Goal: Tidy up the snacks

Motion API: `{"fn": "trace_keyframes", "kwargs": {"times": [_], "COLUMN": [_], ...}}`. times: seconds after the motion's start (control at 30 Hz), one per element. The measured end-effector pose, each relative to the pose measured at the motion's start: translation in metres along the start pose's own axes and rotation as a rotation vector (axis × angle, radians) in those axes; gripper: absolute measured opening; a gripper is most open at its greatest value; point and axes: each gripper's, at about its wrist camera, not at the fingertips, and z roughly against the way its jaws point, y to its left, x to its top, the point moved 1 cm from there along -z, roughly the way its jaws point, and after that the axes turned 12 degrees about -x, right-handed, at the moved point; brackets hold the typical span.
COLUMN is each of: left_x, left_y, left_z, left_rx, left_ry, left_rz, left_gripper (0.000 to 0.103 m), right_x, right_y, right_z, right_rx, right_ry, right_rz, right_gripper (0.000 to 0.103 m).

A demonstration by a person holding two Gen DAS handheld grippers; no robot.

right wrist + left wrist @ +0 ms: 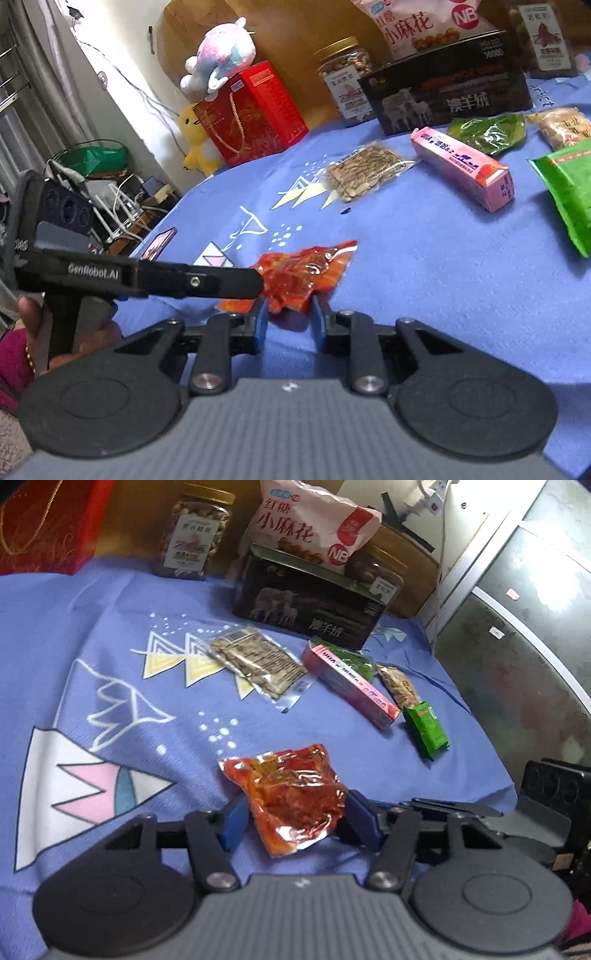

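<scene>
Red snack pouch (295,794) is seen low and central on the blue patterned cloth (110,635) covering the desk, held between both grippers. Left gripper (295,818): jaws partly closed, blue pads (233,819) pressed on both sides of the pouch's near end, so it is gripped. Right gripper (290,317): jaws narrowly apart, with the pouch's lower corner between the pads; in the right wrist view contact on both pads cannot be confirmed, though the pouch (306,273) appears pinched there. In that view the left gripper's black finger (207,282) is seen crossing from the left onto the pouch, with a hand (33,314) on its handle. Beyond the pouch, 5 loose items are laid on the cloth: a clear pack of seeds (256,662), a pink carton (351,685), a dark green packet (347,657) behind it, a tan nut packet (399,686) and a bright green packet (426,729) touching its near end. Further back, a black tin (306,605) is seen with a white-pink snack bag (314,524) standing in it, with 1 nut jar (195,531) to its left and 1 jar (380,572) to its right. A red gift bag (251,110) is seen at the far left with a plush toy (221,51) on top and a yellow plush (195,140) beside it.
</scene>
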Motion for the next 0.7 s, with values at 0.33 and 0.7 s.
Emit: {"fn": "trace_keyframes", "kwargs": {"times": [0.33, 0.7], "left_x": [0.001, 0.074], "left_y": [0.015, -0.01], "left_z": [0.005, -0.011], "left_rx": [-0.018, -0.062], "left_ry": [-0.022, -0.073], "left_rz": [0.052, -0.109], "left_gripper": [0.02, 0.02], "right_x": [-0.001, 0.052], "right_y": [0.005, -0.003], "right_z": [-0.001, 0.013], "right_rx": [0.039, -0.019], "right_ry": [-0.028, -0.164], "right_rz": [0.006, 0.068], "right_gripper": [0.009, 0.008]}}
